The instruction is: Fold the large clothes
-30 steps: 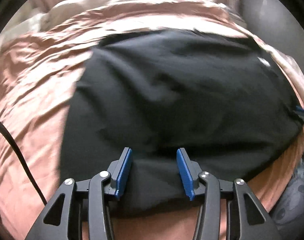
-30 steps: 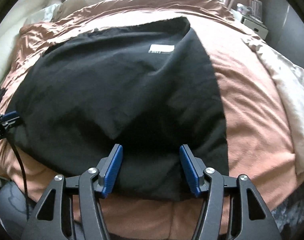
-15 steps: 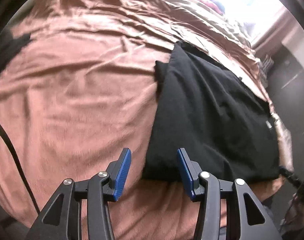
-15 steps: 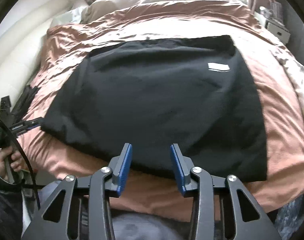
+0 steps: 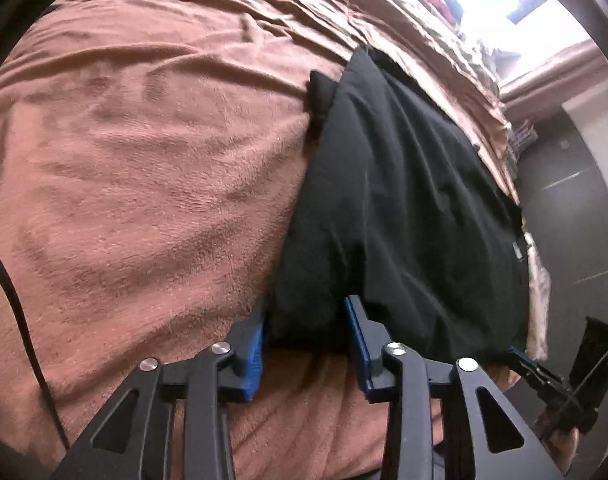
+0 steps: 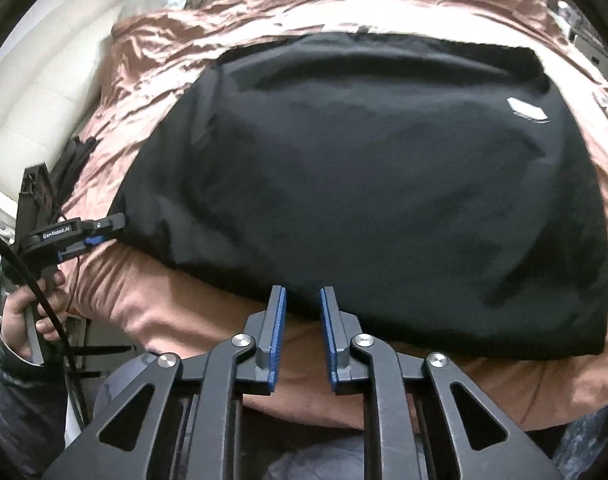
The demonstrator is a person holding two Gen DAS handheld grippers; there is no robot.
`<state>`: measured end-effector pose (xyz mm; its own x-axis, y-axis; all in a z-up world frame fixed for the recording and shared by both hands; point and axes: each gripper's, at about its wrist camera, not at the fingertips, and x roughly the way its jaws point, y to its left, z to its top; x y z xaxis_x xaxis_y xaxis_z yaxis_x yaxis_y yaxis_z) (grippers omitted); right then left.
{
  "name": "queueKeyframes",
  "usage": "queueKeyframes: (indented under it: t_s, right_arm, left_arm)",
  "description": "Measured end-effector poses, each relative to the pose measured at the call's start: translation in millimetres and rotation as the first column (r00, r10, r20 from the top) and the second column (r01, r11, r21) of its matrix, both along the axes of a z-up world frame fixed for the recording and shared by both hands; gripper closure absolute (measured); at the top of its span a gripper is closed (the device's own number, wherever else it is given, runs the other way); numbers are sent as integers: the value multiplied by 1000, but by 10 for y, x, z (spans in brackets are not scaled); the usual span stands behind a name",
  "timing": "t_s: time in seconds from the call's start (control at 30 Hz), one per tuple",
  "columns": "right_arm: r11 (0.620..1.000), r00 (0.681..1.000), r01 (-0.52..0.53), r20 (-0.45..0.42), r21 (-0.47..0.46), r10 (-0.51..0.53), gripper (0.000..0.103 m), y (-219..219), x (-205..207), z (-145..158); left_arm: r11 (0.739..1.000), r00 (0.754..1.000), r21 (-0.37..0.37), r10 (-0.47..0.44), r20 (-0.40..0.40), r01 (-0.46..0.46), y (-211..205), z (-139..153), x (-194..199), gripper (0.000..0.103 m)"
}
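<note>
The left gripper (image 5: 305, 326) straddles the black garment's (image 5: 403, 208) corner, unclenched; the right gripper (image 6: 302, 306) hovers narrowly parted above the brown blanket (image 6: 192, 312).

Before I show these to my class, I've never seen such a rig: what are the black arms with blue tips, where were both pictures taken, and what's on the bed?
They are hand-held tongs, one in each of a person's hands, each with a camera looking along its fingers. One picture is from the left tongs, the other from the right tongs. A black garment lies spread on a pinkish-brown blanket. The left tongs, open, straddle the garment's near corner; the right view shows them from the side with the person's hand. The right tongs hover, open, at the near hem. Nothing is gripped yet.
</note>
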<state>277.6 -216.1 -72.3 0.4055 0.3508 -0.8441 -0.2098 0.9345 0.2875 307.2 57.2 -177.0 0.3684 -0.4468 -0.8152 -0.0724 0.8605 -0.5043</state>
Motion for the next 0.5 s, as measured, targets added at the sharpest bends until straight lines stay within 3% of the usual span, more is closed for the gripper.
queueKeyframes:
  t_s: [0.23,0.5]
  right_arm:
    - [997,999,-28,-30,-78,26,90,221,461,-151]
    - [987,1000,21,7,-156,-20,91,341,1044,-176]
  left_arm:
    - [1000,999,6,21,30,-21,30,-10,-63,71]
    - [999,998,-12,49,38,-48,98,-10,-148,76]
